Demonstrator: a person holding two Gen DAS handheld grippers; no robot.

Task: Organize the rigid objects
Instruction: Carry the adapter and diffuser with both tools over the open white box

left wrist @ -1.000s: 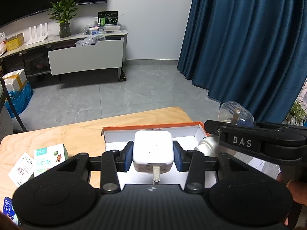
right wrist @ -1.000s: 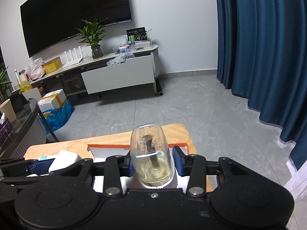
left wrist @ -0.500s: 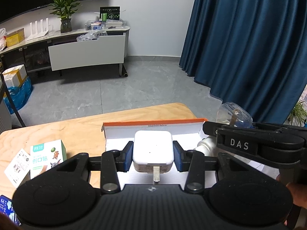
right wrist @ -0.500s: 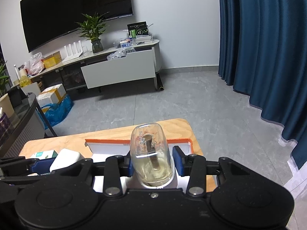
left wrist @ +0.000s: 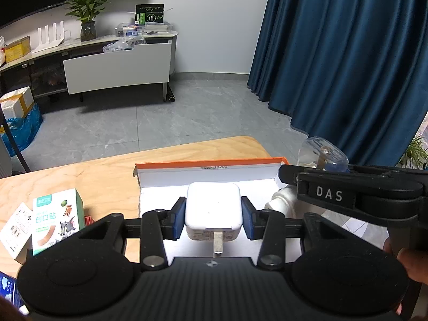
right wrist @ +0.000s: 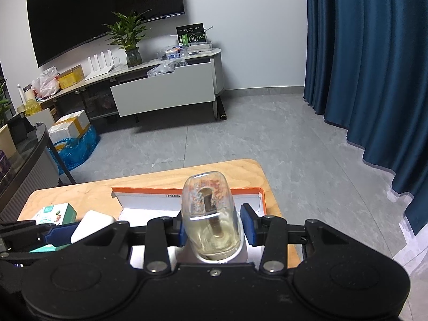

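My left gripper (left wrist: 213, 214) is shut on a white plug charger (left wrist: 213, 203), its metal prong pointing back at the camera. It hangs over an open white box with orange edges (left wrist: 208, 163) on the wooden table (left wrist: 93, 176). My right gripper (right wrist: 212, 224) is shut on a small bottle with a white base and a clear domed cap (right wrist: 207, 208), held over the same box (right wrist: 149, 190). In the left wrist view the bottle's cap (left wrist: 323, 155) shows at the right, above the right gripper's black body. In the right wrist view the charger (right wrist: 92, 224) shows at the left.
A green and white carton (left wrist: 57, 219) and a small white printed box (left wrist: 16, 230) lie on the table left of the open box. A phone screen (left wrist: 8, 291) shows at the lower left. Beyond the table are grey floor, a blue curtain (left wrist: 347, 67) and a white cabinet (left wrist: 117, 69).
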